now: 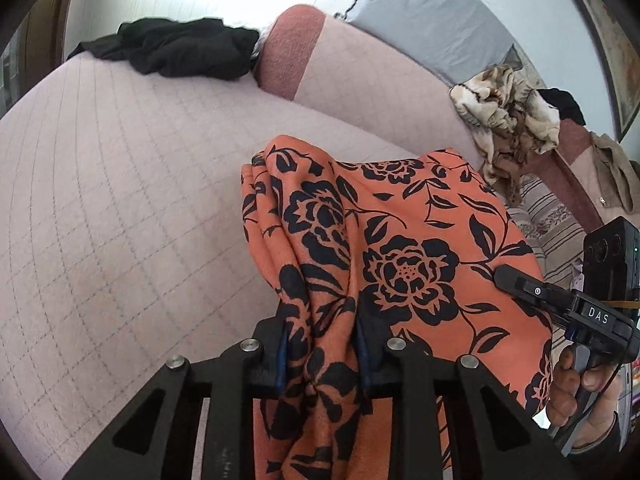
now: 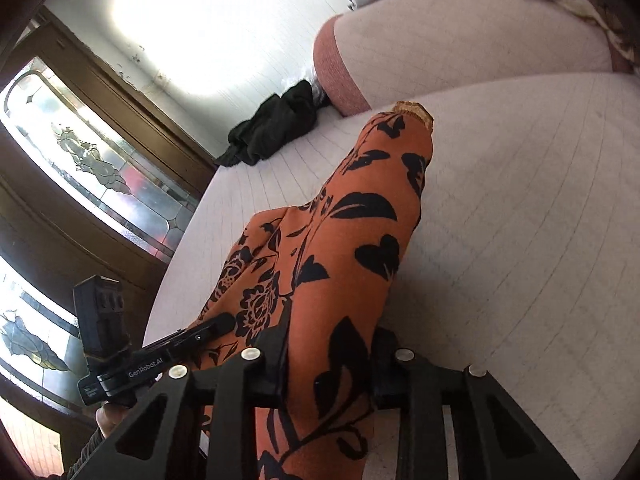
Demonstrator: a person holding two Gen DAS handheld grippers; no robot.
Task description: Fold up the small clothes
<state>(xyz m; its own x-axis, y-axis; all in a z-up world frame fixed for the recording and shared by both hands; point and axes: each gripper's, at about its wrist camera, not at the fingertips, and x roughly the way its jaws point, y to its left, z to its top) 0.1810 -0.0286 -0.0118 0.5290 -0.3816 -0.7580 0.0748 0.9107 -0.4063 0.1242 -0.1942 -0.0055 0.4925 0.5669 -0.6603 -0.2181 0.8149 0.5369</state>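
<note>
Left wrist view: the left claw (image 1: 320, 344) is clamped on a bunched fold of the orange floral garment (image 1: 400, 248), cloth pinched tight between its pads. At the right edge the right claw (image 1: 505, 276) grips the same cloth, a hand (image 1: 580, 392) on its handle. From the right wrist, the right claw (image 2: 330, 356) pinches the garment too, which stretches up off the pink quilted bed (image 2: 520, 220). A black garment (image 1: 176, 46) lies crumpled far back, a beige patterned heap (image 1: 508, 120) off to the right, possibly more laundry.
</note>
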